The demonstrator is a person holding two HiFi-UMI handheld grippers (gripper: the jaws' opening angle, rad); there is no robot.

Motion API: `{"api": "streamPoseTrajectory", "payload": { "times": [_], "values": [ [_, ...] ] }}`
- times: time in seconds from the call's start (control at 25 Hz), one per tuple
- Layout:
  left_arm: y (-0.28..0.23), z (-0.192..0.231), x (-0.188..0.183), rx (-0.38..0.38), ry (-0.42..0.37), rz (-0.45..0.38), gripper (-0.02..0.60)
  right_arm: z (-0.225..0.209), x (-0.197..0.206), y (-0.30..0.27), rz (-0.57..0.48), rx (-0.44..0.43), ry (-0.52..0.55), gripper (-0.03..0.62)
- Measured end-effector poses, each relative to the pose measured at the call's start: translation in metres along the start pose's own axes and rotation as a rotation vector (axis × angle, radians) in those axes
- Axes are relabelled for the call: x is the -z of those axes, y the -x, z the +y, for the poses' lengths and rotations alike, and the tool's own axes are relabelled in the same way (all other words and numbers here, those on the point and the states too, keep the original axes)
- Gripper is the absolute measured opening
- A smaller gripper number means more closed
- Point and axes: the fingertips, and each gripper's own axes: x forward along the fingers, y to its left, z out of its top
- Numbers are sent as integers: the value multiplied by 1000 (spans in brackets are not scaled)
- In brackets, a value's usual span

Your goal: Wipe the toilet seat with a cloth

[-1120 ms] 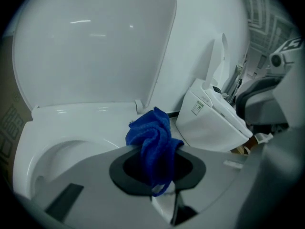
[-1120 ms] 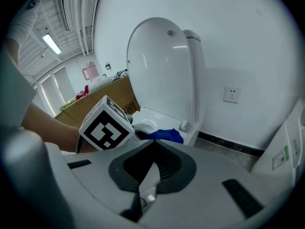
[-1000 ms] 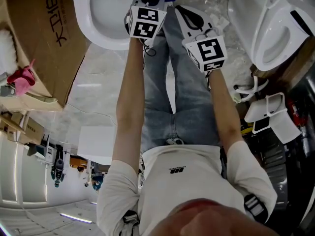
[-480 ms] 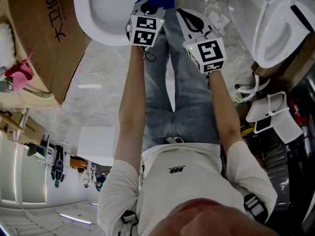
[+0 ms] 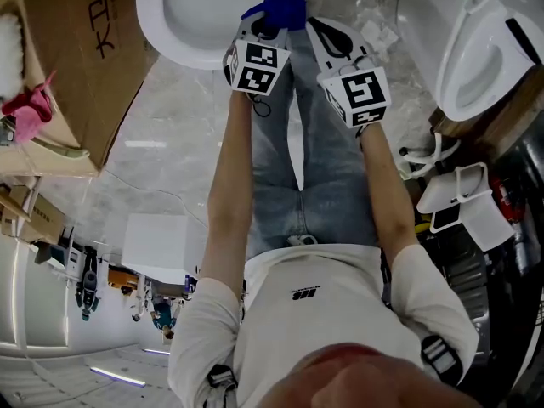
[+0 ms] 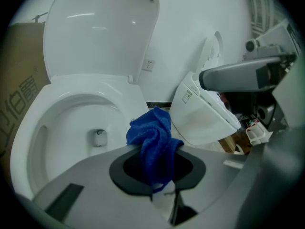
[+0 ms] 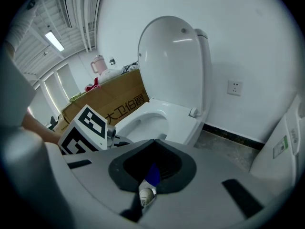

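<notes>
A white toilet (image 5: 183, 19) stands with its lid (image 6: 102, 30) raised, and its rim (image 6: 28, 128) and bowl lie open in the left gripper view. My left gripper (image 5: 270, 19) is shut on a crumpled blue cloth (image 6: 153, 142), which hangs in the air just in front of the rim's right side, apart from it. To its right, my right gripper (image 5: 316, 25) hovers above the floor with its jaws together; a small blue and white bit shows in its mouth (image 7: 148, 182). The blue cloth (image 5: 279, 7) shows beside the bowl in the head view.
A large cardboard box (image 5: 68, 66) stands left of the toilet, with a pink object (image 5: 30, 117) on it. A second white toilet (image 5: 472, 49) sits on the right, with white holders (image 5: 463, 198) below it. The wall behind the toilet has a socket (image 7: 233, 87).
The left gripper with the blue cloth has drawn back a little from the toilet rim towards the person. The right gripper has hardly moved.
</notes>
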Motion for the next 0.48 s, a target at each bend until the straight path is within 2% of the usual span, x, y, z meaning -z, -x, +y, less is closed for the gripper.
{"api": "streamPoseTrajectory", "payload": {
  "times": [0.48],
  "values": [
    [27,-12,44,9,37,25,75,34,16,-8,67,-63,43,-5]
  ]
}}
